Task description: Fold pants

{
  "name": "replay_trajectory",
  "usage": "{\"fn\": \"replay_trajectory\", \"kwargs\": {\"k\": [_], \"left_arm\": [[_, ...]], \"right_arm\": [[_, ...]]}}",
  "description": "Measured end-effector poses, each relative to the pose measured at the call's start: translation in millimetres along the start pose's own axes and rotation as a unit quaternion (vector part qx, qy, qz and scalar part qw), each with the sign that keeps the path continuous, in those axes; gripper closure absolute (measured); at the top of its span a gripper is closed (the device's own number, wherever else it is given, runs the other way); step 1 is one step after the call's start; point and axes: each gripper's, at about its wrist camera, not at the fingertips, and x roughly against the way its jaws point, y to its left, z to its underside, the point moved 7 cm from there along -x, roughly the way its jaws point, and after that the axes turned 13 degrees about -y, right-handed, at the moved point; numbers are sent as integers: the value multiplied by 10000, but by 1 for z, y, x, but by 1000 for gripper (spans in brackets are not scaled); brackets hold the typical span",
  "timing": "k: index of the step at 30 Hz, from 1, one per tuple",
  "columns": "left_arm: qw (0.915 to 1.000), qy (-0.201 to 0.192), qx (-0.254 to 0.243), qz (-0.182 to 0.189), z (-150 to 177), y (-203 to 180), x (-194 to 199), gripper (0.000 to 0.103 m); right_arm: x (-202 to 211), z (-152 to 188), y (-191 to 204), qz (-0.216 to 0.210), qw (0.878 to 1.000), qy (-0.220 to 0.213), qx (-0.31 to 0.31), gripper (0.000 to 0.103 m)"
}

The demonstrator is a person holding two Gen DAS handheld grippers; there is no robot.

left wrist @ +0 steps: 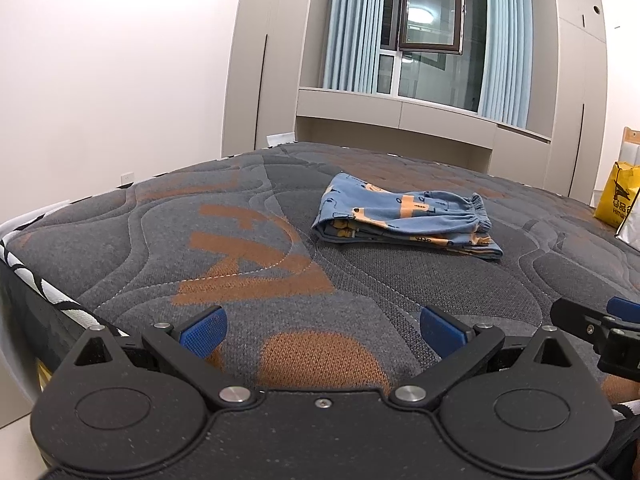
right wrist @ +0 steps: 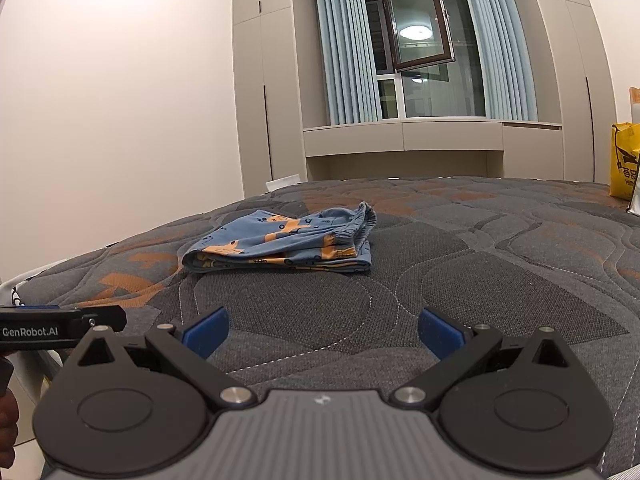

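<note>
The pants point(left wrist: 404, 216), soft blue cloth with orange print, lie folded in a flat bundle on the quilted grey mattress point(left wrist: 248, 280). The left gripper point(left wrist: 322, 332) and right gripper point(right wrist: 322, 334) are both wide open, empty, well apart from the pants.

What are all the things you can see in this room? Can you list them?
pants: one, blue with orange prints, folded on the mattress
mattress: one, grey with orange patterns, foreground
yellow bag: one, yellow, far right edge of mattress
curtains: two, light blue, either side of window
window: one, dark-framed, pane swung open
wardrobes: beige, flanking the window
left gripper: black with blue pads, open, empty
right gripper: same, open, empty
</note>
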Motion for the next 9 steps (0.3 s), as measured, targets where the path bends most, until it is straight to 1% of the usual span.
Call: {"fn": "replay_trajectory", "kwargs": {"k": [9], "left_arm": [[10000,-21,-24,-21,-1,-2,0,1]], "right_arm": [[0,-1,-1,-18,10000,8,-12,0]]}}
